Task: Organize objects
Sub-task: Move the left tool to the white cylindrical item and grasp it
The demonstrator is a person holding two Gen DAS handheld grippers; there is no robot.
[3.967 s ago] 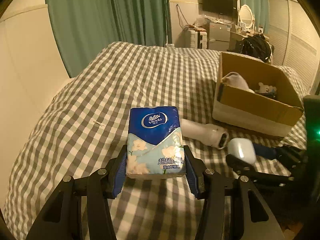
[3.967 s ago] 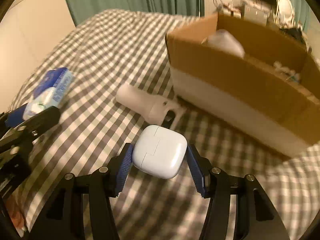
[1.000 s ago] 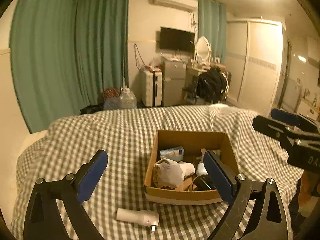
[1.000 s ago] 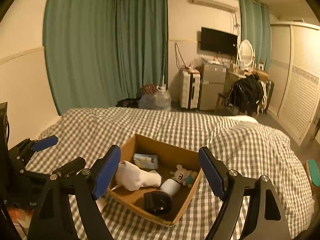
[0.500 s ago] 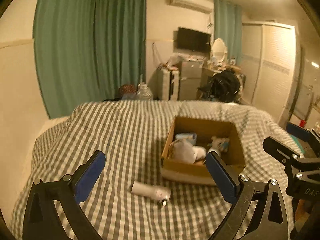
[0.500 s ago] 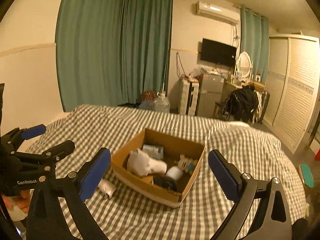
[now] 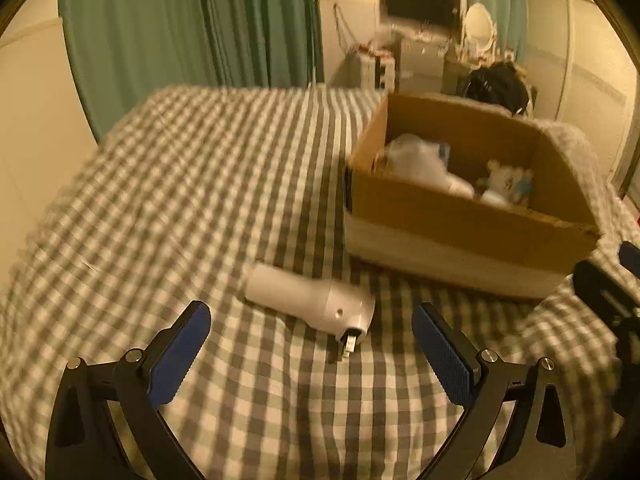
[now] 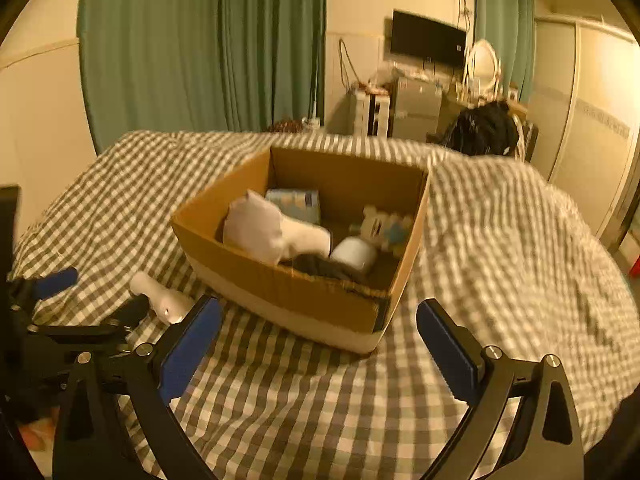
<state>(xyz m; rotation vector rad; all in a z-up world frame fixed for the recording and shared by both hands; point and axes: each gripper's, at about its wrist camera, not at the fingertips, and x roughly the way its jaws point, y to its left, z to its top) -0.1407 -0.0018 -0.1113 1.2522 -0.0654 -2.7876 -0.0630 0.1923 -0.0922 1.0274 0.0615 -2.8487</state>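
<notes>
A white cylindrical device (image 7: 310, 299) lies on the checked bedcover, just ahead of my open, empty left gripper (image 7: 312, 344). It also shows in the right wrist view (image 8: 160, 298), left of the box. A cardboard box (image 7: 460, 224) stands to its right and holds a white sock (image 8: 272, 232), a tissue pack (image 8: 296, 202), a small toy bear (image 8: 384, 224), a white case (image 8: 354, 254) and a dark item. My right gripper (image 8: 318, 340) is open and empty in front of the box (image 8: 296, 296). The left gripper (image 8: 52, 300) appears at its left.
The bed (image 7: 180, 168) is covered in a grey and white checked cover. Green curtains (image 8: 200, 48) hang behind it. A TV, a mirror, suitcases and a black bag (image 8: 484, 128) stand at the far wall. A wardrobe is at the right.
Both grippers have dropped from high above the bed to low over it. The left one now hovers close to the white cylinder; the box looms larger in both views.
</notes>
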